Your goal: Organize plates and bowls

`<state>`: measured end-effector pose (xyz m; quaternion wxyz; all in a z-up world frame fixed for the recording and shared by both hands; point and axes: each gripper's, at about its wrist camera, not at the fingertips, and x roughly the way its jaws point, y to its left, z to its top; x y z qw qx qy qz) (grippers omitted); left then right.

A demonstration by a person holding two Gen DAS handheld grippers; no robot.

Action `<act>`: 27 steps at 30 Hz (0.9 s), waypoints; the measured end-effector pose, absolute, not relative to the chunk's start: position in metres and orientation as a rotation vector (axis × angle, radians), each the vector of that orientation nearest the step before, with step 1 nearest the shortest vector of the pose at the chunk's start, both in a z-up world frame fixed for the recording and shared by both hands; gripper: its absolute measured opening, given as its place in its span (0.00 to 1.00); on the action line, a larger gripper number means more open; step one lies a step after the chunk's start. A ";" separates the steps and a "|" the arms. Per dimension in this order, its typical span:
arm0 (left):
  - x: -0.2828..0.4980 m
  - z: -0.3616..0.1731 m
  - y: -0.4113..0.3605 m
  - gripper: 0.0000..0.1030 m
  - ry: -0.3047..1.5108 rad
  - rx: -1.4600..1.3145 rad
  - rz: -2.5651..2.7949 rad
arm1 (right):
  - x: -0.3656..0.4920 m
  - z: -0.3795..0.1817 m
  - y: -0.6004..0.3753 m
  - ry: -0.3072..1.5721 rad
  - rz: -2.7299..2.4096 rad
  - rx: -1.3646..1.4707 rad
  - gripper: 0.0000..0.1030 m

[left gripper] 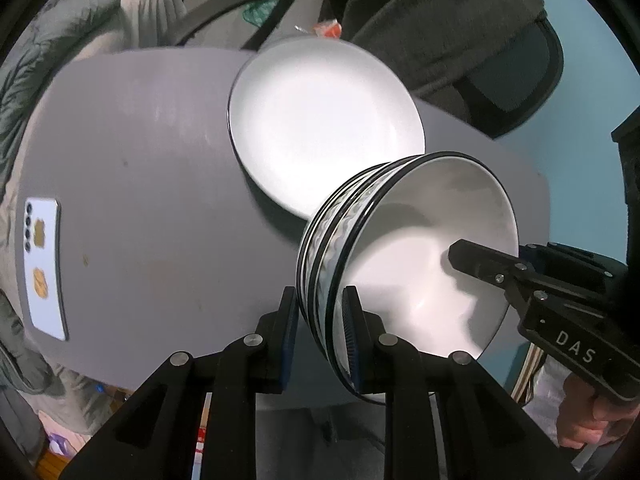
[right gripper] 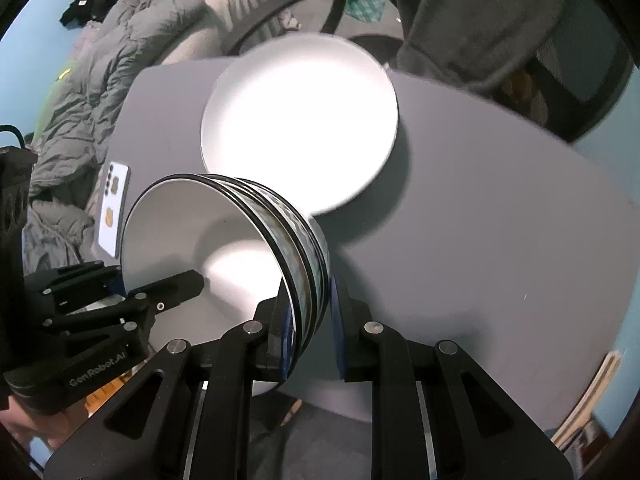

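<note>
Both tongs, left and right, are clamped on opposite rims of the stacked bowls; uneven lifting could slide them onto the plate.

A grey table carries a white phone lying face down near its left edge, camera lenses toward the far end. Beyond the table stands a black chair frame. A grey padded jacket lies alongside the table. A dark garment hangs over a second chair.
</note>
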<state>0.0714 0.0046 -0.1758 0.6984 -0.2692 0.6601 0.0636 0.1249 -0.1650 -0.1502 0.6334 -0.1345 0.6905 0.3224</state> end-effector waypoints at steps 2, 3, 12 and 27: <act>0.081 -0.173 0.008 0.20 1.464 -0.605 0.155 | 0.134 -0.148 -0.157 1.563 0.746 -0.315 0.16; 0.085 -0.172 0.011 0.20 1.458 -0.607 0.160 | 0.138 -0.146 -0.155 1.555 0.749 -0.318 0.16; 0.129 -0.183 0.024 0.20 1.459 -0.590 0.203 | 0.173 -0.156 -0.134 1.538 0.758 -0.324 0.16; 0.159 -0.201 0.044 0.20 1.488 -0.541 0.240 | 0.211 -0.174 -0.109 1.568 0.760 -0.381 0.13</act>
